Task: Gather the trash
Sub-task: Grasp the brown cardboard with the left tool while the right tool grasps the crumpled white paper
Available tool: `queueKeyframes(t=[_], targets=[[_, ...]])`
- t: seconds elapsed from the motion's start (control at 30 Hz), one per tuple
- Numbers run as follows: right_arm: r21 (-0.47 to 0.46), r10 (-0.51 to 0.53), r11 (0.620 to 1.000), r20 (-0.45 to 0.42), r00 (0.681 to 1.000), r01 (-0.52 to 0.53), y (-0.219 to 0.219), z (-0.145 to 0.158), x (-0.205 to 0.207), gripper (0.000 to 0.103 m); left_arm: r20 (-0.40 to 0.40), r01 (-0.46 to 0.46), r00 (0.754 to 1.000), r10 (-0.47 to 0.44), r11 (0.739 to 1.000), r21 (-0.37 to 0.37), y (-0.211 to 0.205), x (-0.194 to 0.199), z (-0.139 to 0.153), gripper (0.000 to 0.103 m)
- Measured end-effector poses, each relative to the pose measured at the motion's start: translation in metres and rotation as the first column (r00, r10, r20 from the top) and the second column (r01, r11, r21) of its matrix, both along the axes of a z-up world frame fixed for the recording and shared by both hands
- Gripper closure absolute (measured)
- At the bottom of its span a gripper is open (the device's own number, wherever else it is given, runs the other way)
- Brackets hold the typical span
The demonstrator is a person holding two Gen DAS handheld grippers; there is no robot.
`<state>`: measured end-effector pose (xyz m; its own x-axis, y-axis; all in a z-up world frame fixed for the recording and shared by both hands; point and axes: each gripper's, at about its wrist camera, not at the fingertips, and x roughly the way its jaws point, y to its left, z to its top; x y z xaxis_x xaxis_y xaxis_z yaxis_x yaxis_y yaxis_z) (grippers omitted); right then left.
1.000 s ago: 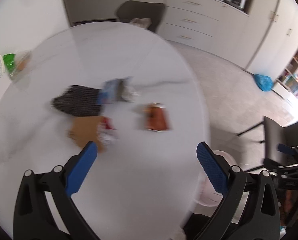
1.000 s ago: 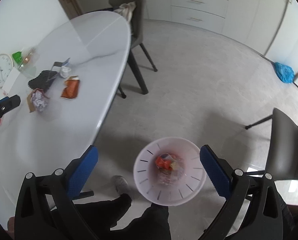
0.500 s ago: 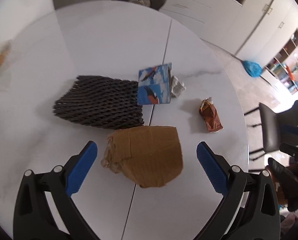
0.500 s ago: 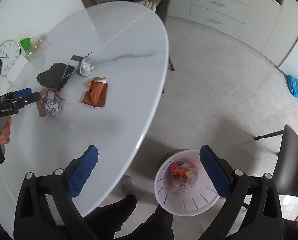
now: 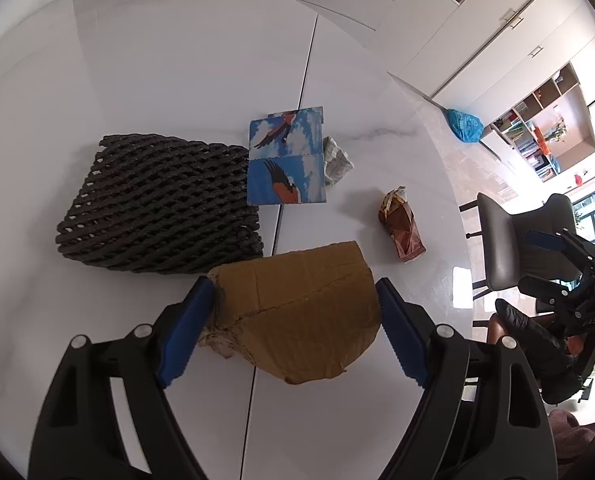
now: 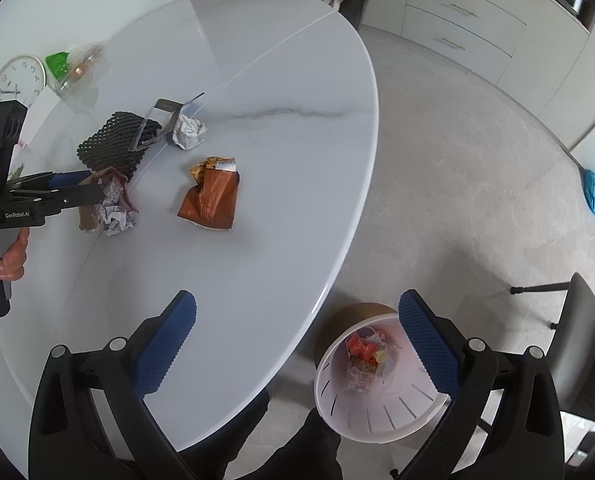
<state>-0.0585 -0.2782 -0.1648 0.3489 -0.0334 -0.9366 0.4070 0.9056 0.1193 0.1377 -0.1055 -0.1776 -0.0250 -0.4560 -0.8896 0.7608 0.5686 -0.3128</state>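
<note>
L gripper (image 5: 289,320) is angling down at the white table (image 5: 177,60), jaws closing w/ the crumpled brown cardboard wad (image 5: 297,316) sitting between them. L blue pad is right at the wad's torn edge, R pad just beside its other side; can't tell if they're pressing yet. From the R cam, crumpled paper (image 6: 115,216) is poking out of that wad.

Taking the wad as landmark: black foam net (image 5: 161,208) is lying touching it, just beyond on the L. Blue bird-print box (image 5: 285,160) is resting past the net's R edge, w/ a white paper ball (image 5: 337,160) touching the box. Orange-brown snack wrapper (image 5: 401,228) is lying near, to the R of the wad.

R gripper (image 6: 297,344) is hanging wide open & holding nothing, over the table edge. White trash bin (image 6: 377,412) is standing on the floor well apart from the wad, wrappers inside.
</note>
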Motion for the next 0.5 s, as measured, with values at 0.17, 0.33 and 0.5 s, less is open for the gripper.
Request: queueKeyframes(t=[0.17, 0.33, 0.5], targets=[[0.005, 0.014, 1.000, 0.009, 1.000, -0.014, 0.000, 0.000, 0.008, 0.002, 0.033, -0.038, 0.999, 0.039, 0.999, -0.020, 0.008, -0.005, 0.009, 0.027], [0.013, 0.033, 0.999, 0.014, 0.999, -0.033, 0.004, 0.000, 0.012, 0.002, 0.072, -0.080, 0.994, 0.083, 0.996, -0.036, 0.018, -0.012, 0.019, 0.028], [0.016, 0.071, 0.997, 0.025, 0.997, -0.072, 0.014, 0.002, 0.019, 0.002, 0.100, -0.153, 0.982, 0.163, 0.983, -0.099, 0.035, -0.012, 0.042, 0.028]])
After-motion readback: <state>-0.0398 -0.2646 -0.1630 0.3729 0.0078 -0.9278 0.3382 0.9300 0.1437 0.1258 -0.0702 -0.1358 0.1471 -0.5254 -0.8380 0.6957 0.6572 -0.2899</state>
